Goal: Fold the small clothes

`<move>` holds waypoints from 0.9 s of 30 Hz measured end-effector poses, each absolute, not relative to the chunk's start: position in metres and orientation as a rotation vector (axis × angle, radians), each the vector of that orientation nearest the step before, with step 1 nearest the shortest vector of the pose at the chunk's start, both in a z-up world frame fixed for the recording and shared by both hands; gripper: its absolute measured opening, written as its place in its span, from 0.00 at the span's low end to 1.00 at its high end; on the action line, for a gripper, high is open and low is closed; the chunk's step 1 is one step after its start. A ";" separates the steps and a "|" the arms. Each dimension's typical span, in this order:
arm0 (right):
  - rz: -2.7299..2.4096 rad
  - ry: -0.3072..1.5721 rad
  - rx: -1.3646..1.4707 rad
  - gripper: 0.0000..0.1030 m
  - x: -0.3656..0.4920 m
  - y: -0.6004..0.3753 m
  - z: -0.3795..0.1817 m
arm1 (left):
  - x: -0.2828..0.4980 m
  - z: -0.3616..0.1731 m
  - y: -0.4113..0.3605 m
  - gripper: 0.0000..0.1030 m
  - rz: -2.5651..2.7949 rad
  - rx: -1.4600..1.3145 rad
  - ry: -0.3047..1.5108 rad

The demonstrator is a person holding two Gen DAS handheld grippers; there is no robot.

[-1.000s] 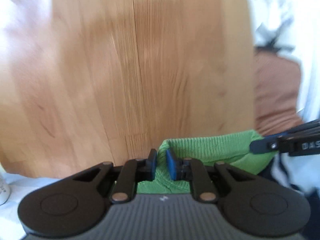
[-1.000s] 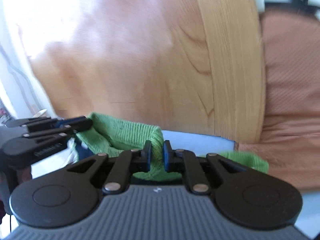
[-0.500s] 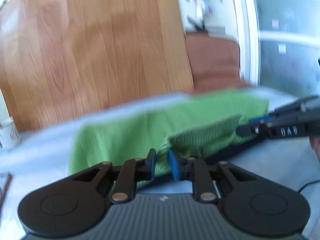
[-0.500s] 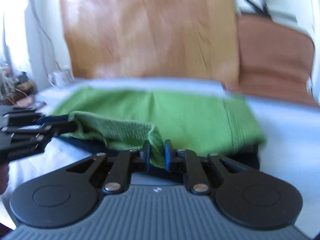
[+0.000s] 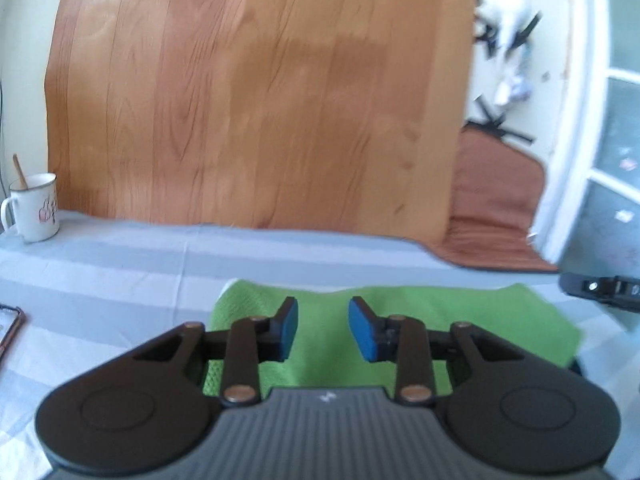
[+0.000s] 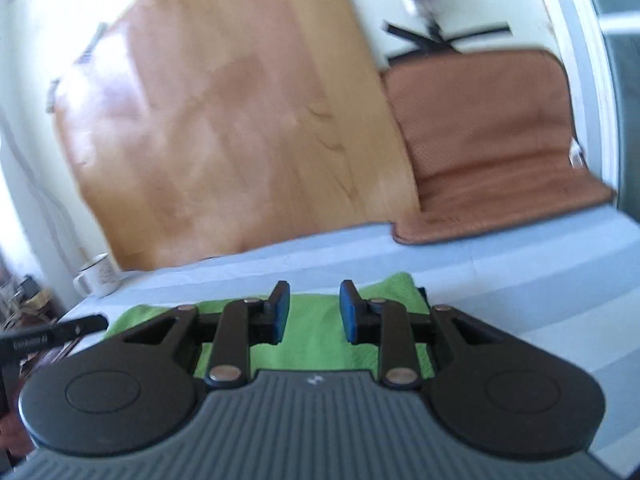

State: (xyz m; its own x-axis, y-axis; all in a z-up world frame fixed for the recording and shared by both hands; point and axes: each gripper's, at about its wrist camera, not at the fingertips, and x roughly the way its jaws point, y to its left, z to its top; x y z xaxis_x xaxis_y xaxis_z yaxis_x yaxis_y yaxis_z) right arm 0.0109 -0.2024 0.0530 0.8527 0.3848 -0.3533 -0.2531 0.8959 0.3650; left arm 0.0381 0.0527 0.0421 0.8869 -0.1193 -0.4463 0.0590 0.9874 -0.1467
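1. Left gripper: jaws just been opening, now partly apart, nothing clamped; green garment lies flat under the gap.
2. Right gripper: same, jaws just been opening, pads off the cloth.
3. Garment on striped grey-blue cloth, near edge.
4. White mug far left; wood panel behind; brown cushion far right.

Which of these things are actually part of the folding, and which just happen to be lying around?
Part of the job:
green knitted garment
left gripper, jaws apart
right gripper, jaws apart

Just lying about:
white mug with a stick in it
phone
brown cushion
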 end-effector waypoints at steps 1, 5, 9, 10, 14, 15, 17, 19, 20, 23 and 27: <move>0.335 0.447 0.324 0.29 0.015 -0.203 0.048 | 0.045 0.036 0.052 0.28 -0.064 -0.114 0.484; 0.278 0.518 0.212 0.26 0.036 -0.190 0.026 | 0.061 0.009 0.059 0.28 0.030 -0.120 0.573; 0.285 0.544 0.303 0.24 0.044 -0.216 -0.005 | 0.058 -0.012 0.072 0.31 0.029 -0.143 0.551; 0.283 0.553 0.354 0.23 0.045 -0.223 -0.005 | 0.055 -0.013 0.069 0.31 0.037 -0.118 0.538; 0.277 0.494 0.346 0.23 0.026 -0.221 -0.008 | 0.054 -0.013 0.058 0.31 0.055 -0.067 0.522; 0.274 0.488 0.364 0.23 0.020 -0.222 -0.009 | 0.053 -0.013 0.060 0.31 0.053 -0.076 0.520; 0.258 0.473 0.424 0.25 0.011 -0.229 -0.009 | 0.053 -0.015 0.063 0.32 0.049 -0.090 0.517; 0.240 0.444 0.441 0.28 0.005 -0.229 -0.003 | 0.051 -0.013 0.062 0.32 0.052 -0.083 0.514; 0.235 0.426 0.427 0.27 0.002 -0.228 0.002 | 0.049 -0.012 0.060 0.33 0.055 -0.075 0.511; 0.261 0.399 0.387 0.28 0.004 -0.216 0.017 | 0.046 -0.011 0.057 0.35 0.060 -0.056 0.500; 0.339 0.423 0.321 0.27 0.024 -0.182 0.027 | 0.045 -0.011 0.055 0.39 0.066 -0.045 0.491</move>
